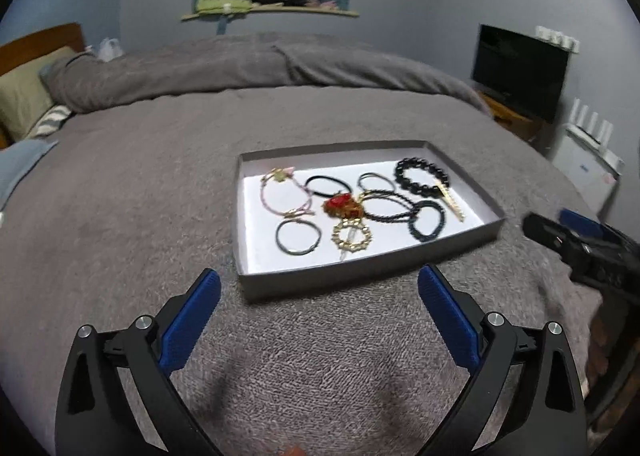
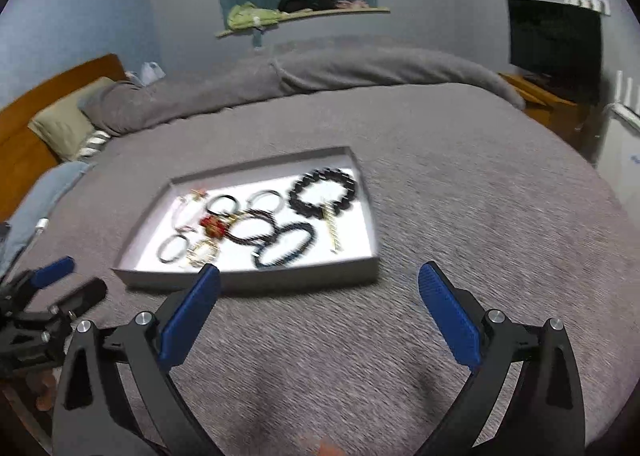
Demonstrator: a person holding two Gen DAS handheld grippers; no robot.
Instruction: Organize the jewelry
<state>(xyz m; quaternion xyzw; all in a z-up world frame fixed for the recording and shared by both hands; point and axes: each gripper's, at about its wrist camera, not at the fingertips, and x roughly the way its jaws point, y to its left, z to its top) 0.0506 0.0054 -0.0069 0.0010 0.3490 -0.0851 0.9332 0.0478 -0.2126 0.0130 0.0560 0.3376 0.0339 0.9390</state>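
Both hand-held grippers hover low over the grey-blanketed bed (image 1: 120,184) — left hand-held gripper (image 1: 319,288) and right hand-held gripper (image 2: 319,284) each spread wide, holding nothing — pointing at the shallow grey cardboard tray (image 1: 360,272) of bracelets and hair ties just ahead.

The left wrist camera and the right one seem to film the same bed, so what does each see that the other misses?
Only the left view shows the white appliance at the far right and the right gripper from the side. Only the right view shows the left gripper from the side. Both show the gray tray of jewelry on the gray blanket, the television, the shelf and the headboard.
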